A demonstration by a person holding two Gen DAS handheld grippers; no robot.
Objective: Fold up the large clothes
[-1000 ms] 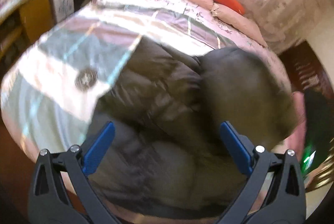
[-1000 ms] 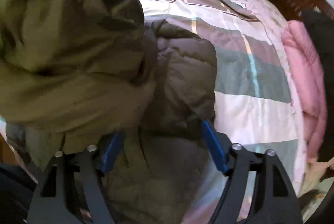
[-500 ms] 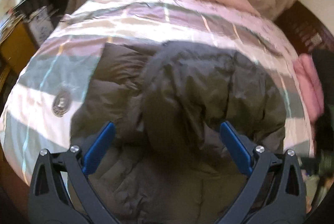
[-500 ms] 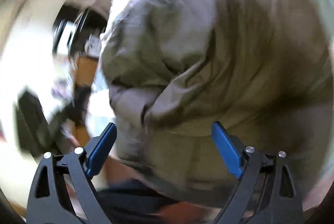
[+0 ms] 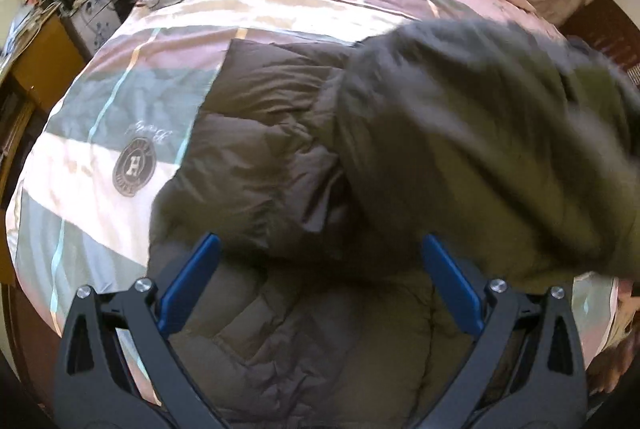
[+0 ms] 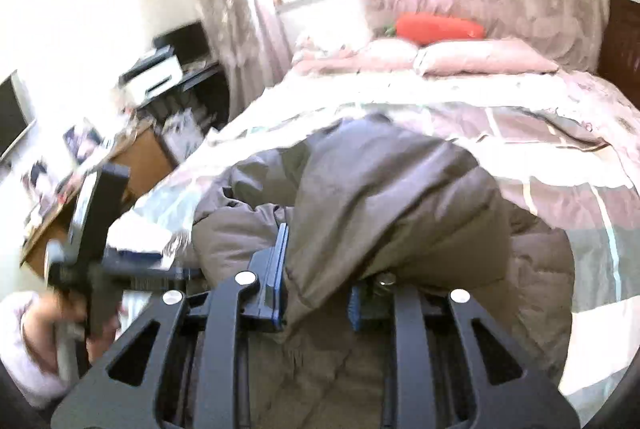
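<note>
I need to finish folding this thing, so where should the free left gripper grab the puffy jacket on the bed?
Probably the jacket's bare left edge: it lies flat on the quilt, unobstructed. Bring the open left gripper down from that side; the right gripper is closing on a fold opposite.

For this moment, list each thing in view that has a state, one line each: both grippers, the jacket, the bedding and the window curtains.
left gripper: open, nothing between its pads, above the jacket.
right gripper: jaws closing, a fold of jacket fabric between them.
jacket: dark padded coat on the bed, partly folded, one part lifted and blurred.
quilt: spread flat over the bed.
pillows: lying at the head of the bed.
curtains: drawn aside, window bright.
</note>
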